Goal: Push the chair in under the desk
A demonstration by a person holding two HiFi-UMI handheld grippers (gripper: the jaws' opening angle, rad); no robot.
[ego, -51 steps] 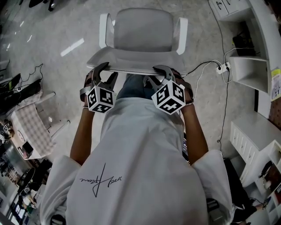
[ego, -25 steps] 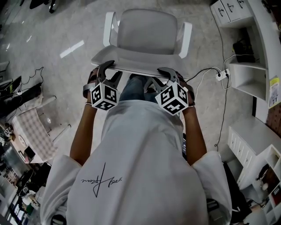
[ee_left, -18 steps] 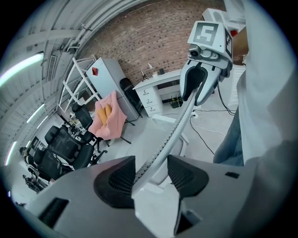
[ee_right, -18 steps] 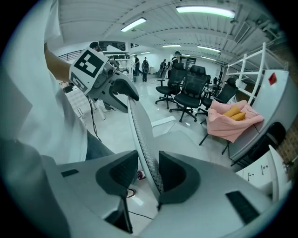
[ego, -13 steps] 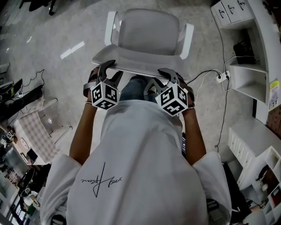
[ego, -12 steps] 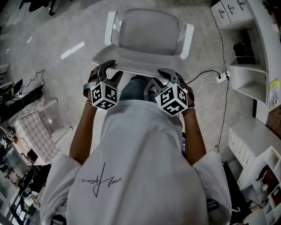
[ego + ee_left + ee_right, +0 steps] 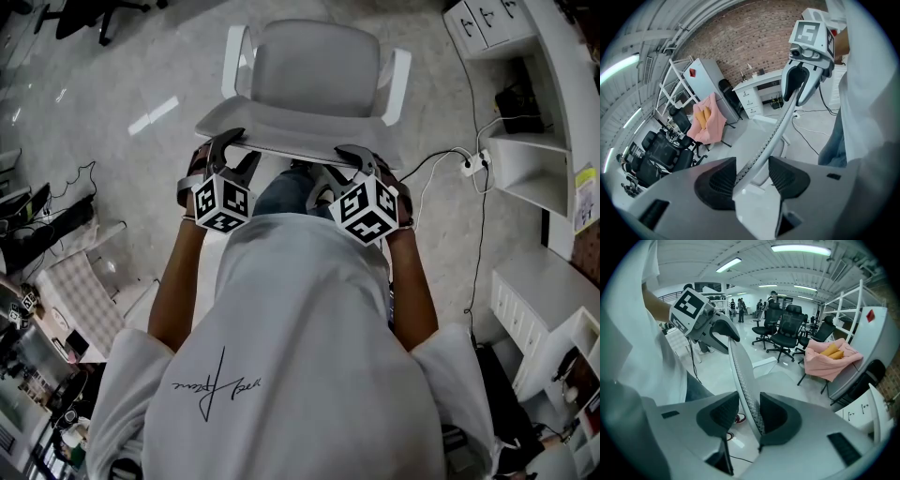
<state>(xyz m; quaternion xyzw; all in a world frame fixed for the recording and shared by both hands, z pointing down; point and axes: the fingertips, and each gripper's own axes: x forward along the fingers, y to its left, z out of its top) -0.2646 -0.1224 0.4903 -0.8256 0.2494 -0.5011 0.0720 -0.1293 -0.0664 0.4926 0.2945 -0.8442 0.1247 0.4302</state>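
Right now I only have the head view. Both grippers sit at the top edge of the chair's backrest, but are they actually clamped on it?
Observer: Not the left one. The left gripper view shows the left gripper straddling the backrest edge with its jaws apart. The edge leans on one jaw, clear of the other.
Operator: And the right?
Observer: Much the same. In its own view the right gripper has the edge between open jaws, against one jaw only.
Operator: Which way is the desk?
Observer: The left gripper view shows a white desk against a brick wall, past the right gripper's end of the backrest.
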